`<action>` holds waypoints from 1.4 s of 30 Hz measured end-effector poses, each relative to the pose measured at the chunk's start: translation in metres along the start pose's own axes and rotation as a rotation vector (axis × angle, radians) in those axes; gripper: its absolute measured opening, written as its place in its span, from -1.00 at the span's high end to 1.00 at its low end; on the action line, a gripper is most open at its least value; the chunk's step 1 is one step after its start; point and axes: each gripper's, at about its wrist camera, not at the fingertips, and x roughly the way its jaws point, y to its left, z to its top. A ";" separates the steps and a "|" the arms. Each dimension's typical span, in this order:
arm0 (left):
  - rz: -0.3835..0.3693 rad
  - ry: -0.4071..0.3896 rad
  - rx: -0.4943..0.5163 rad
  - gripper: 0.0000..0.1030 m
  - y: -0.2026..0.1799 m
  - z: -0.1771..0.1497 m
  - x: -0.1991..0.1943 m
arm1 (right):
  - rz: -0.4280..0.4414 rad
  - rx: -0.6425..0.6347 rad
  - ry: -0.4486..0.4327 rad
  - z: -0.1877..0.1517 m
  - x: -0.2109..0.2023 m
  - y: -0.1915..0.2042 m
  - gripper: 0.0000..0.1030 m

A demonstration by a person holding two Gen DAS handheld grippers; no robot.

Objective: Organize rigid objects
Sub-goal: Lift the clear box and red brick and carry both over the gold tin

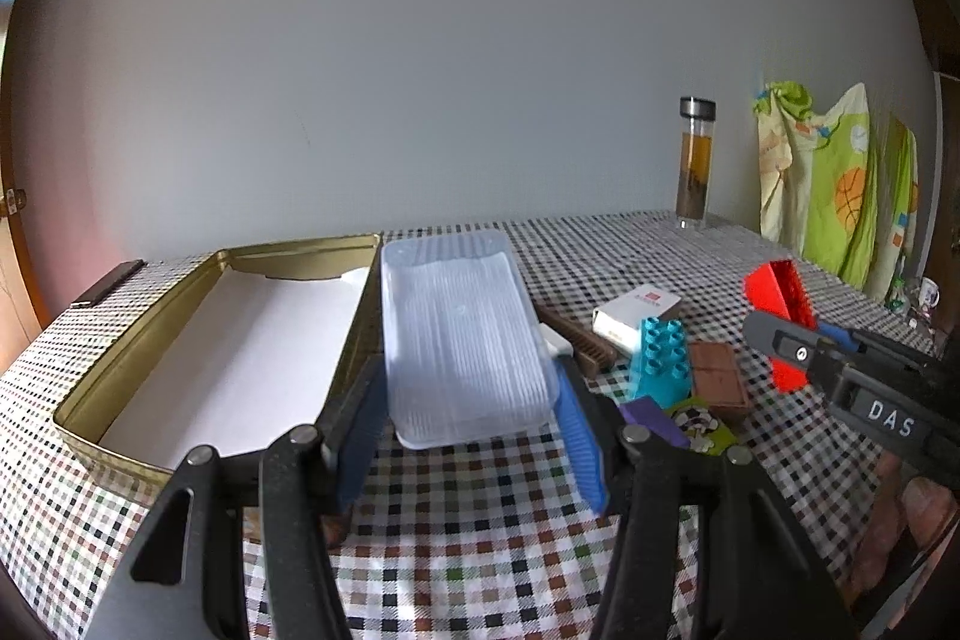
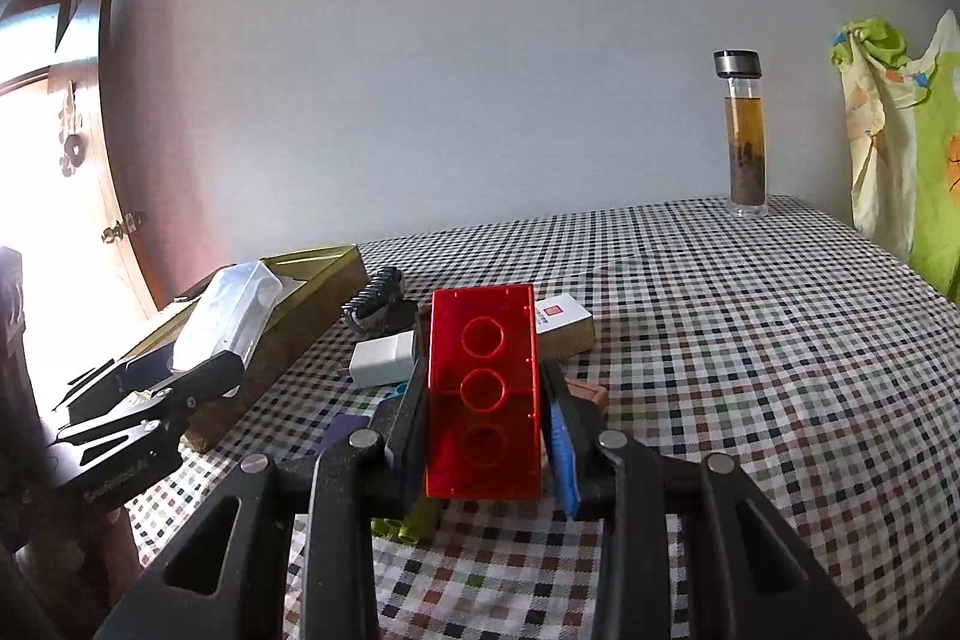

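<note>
My left gripper (image 1: 471, 400) is shut on a clear ribbed plastic tray (image 1: 459, 334), held above the checked tablecloth beside an open gold tin (image 1: 198, 340) with a white floor. My right gripper (image 2: 483, 400) is shut on a red translucent brick (image 2: 483, 388), lifted above the table; it also shows in the left wrist view (image 1: 780, 298). Below lie a teal brick (image 1: 660, 358), a brown block (image 1: 717, 376), a purple piece (image 1: 654, 418), a green patterned piece (image 1: 702, 424), a brown comb (image 1: 576, 340) and a white box (image 1: 636, 313).
A glass bottle of tea (image 2: 747, 130) stands at the table's far edge. Green and yellow cloth (image 2: 900, 130) hangs at the right. A white adapter (image 2: 384, 358) and a black brush (image 2: 375, 298) lie near the tin (image 2: 300, 316). A door is at the left.
</note>
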 end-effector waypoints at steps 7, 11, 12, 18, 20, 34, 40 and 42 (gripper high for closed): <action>0.031 -0.046 -0.010 -0.05 0.008 0.000 -0.008 | 0.011 -0.011 0.008 0.002 0.006 0.010 0.30; 0.056 -0.070 -0.009 -0.05 0.016 -0.001 -0.014 | 0.023 -0.030 0.020 0.003 0.012 0.021 0.30; 0.058 -0.070 -0.014 -0.05 0.019 -0.001 -0.014 | 0.026 -0.034 0.021 0.003 0.013 0.023 0.30; 0.103 -0.076 -0.050 -0.05 0.042 -0.001 -0.018 | 0.049 -0.067 0.034 0.003 0.020 0.042 0.30; 0.113 -0.076 -0.061 -0.05 0.049 -0.001 -0.018 | 0.056 -0.080 0.041 0.003 0.023 0.050 0.30; 0.174 -0.072 -0.091 -0.05 0.081 -0.005 -0.023 | 0.106 -0.138 0.071 0.000 0.035 0.081 0.30; 0.205 -0.064 -0.104 -0.05 0.095 -0.007 -0.026 | 0.151 -0.160 0.101 -0.002 0.043 0.097 0.30; 0.214 -0.064 -0.108 -0.05 0.100 -0.008 -0.027 | 0.167 -0.162 0.105 -0.003 0.044 0.101 0.30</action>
